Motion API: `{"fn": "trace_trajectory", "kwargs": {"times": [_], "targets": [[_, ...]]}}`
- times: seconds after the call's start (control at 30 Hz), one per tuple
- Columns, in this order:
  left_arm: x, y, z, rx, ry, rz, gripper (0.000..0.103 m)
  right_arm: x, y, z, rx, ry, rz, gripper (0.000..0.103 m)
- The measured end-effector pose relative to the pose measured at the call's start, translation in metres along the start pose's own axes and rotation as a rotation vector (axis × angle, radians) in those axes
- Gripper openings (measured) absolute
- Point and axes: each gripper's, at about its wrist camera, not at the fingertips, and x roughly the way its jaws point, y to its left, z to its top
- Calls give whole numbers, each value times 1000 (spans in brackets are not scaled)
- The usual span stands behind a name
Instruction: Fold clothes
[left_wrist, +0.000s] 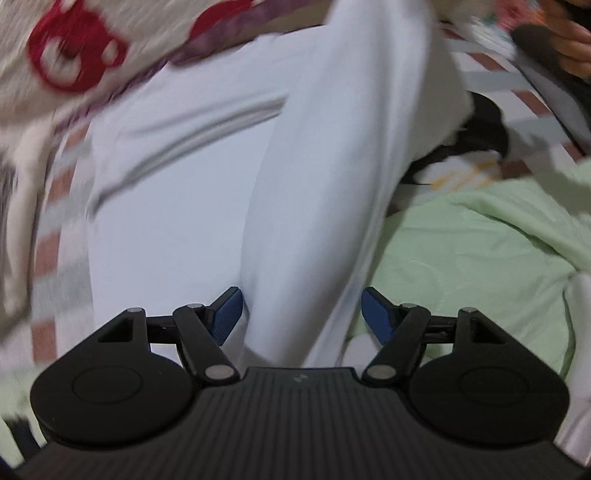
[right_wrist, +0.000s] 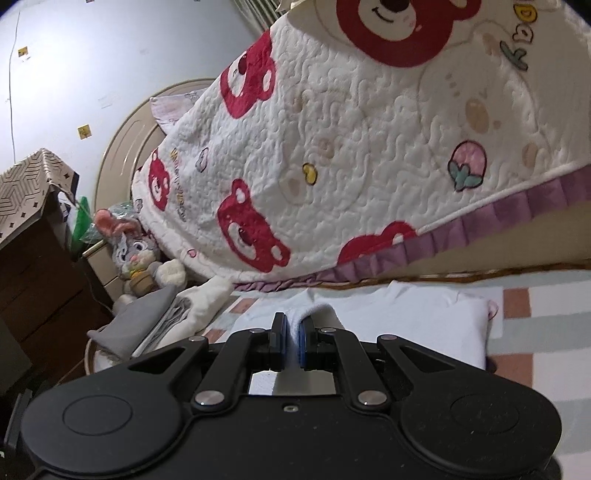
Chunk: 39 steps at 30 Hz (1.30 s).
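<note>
The right gripper pinches a fold of the white garment lying on the bed. The left gripper has its fingers wide apart around the white cloth.

Count on inspection: two grippers, the left gripper with its two blue pads spread apart around a fold of cloth, the right gripper with its two pads pinched on cloth; one white garment across the left wrist view. Also recorded: one quilted bear-print blanket showing six red bear faces in the right wrist view, one strawberry motif, one plush rabbit toy, one light green quilt, one small stack of folded clothes
</note>
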Motion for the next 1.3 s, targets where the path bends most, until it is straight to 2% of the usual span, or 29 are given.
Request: {"fn": "trace_trajectory", "kwargs": {"times": [0.13,0.17,0.2,0.27,0.4,0.47,0.63,0.7,0.8,0.87,1.03,1.1,1.3], "targets": [[3,14,-14,-46,12,66,71,-5,-6,7,-10,-19,-28,9],[3,16,-14,-50,9,86,66,-6,-7,9,-13,-25,-35,9],[3,19,-13,-55,6,105,41,-7,-9,10,-19,-29,-33,9],[0,23,-8,-63,-14,156,10,-9,-10,9,-32,-38,-37,9],[-22,31,12,-59,-118,296,9,-14,-13,8,-58,-49,-64,9],[-34,41,18,-85,-169,327,9,-16,-17,11,-58,-42,-74,9],[-39,61,20,-114,-219,318,15,-18,-24,17,-38,-17,-96,8],[-33,67,20,-110,-223,321,22,-15,-24,16,-45,-3,-109,8],[-22,77,9,-173,-231,286,25,-10,-23,13,-46,7,-126,8],[-13,86,-1,-210,-210,280,25,-10,-22,9,-45,9,-139,8],[-1,102,-16,-266,-172,254,20,-4,-22,8,-56,32,-160,8],[-4,102,-12,-246,-190,244,8,1,-21,12,-62,37,-160,8],[0,111,11,-215,-234,256,8,22,-24,29,-59,44,-180,8]]}}
